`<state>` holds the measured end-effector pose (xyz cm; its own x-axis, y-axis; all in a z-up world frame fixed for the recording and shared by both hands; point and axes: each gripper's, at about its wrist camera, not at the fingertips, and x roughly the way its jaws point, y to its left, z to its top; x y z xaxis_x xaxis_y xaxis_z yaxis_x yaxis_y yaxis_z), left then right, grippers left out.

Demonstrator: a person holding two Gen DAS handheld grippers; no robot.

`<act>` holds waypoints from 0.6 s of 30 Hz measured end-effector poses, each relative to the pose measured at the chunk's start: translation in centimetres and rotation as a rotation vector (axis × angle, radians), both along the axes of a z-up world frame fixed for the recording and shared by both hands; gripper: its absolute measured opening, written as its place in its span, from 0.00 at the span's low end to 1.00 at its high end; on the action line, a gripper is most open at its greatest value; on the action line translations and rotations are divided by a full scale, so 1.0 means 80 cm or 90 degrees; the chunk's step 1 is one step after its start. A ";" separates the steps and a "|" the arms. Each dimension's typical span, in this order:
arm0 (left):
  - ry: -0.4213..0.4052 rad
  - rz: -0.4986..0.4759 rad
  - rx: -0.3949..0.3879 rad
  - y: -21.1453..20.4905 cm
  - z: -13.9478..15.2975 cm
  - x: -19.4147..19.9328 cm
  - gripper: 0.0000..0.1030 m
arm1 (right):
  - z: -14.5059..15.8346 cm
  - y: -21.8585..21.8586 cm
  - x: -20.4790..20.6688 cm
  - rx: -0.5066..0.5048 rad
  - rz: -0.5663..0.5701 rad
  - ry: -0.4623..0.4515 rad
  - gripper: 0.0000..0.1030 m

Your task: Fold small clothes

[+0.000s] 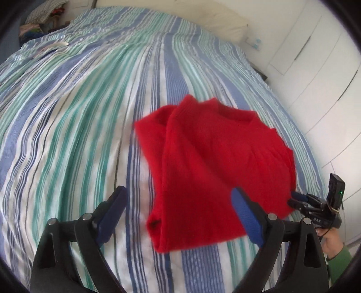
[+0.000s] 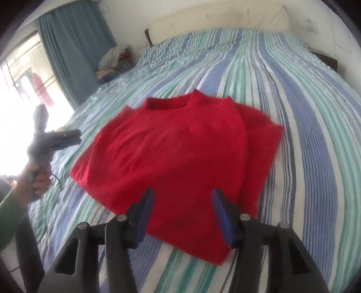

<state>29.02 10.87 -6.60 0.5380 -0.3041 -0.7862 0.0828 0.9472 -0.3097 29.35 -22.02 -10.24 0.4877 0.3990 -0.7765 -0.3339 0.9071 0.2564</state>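
A red knit sweater [image 1: 209, 162] lies folded on the striped bedspread [image 1: 79, 117], sleeves turned in, collar at the far end. It also shows in the right wrist view [image 2: 180, 153]. My left gripper [image 1: 179, 193] is open and empty, hovering over the sweater's near left edge; it shows from the side in the right wrist view [image 2: 72, 136]. My right gripper [image 2: 182, 196] is open and empty above the sweater's near hem; it shows at the sweater's right edge in the left wrist view [image 1: 297, 198].
The striped bedspread [image 2: 304, 135] covers the whole bed. A pile of clothes [image 2: 115, 63] sits beyond the bed's far left corner by a blue curtain [image 2: 74, 45]. White wardrobe doors [image 1: 315, 67] stand at the right. A pale headboard [image 2: 214, 20] is at the back.
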 end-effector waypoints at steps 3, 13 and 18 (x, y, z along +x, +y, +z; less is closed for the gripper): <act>-0.008 -0.019 0.043 -0.005 0.003 -0.064 0.91 | -0.019 -0.023 -0.025 -0.011 -0.032 -0.009 0.46; -0.106 0.051 0.033 0.027 -0.016 -0.110 0.94 | 0.023 -0.107 0.010 0.163 -0.190 -0.001 0.82; -0.057 0.076 0.022 0.050 -0.037 -0.099 0.94 | -0.043 -0.080 0.053 0.226 -0.193 0.089 0.53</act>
<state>21.07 14.85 -9.57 0.6375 -0.2081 -0.7418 -0.0048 0.9618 -0.2739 33.60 -28.46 -13.67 0.5240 0.5069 -0.6844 -0.0092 0.8069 0.5906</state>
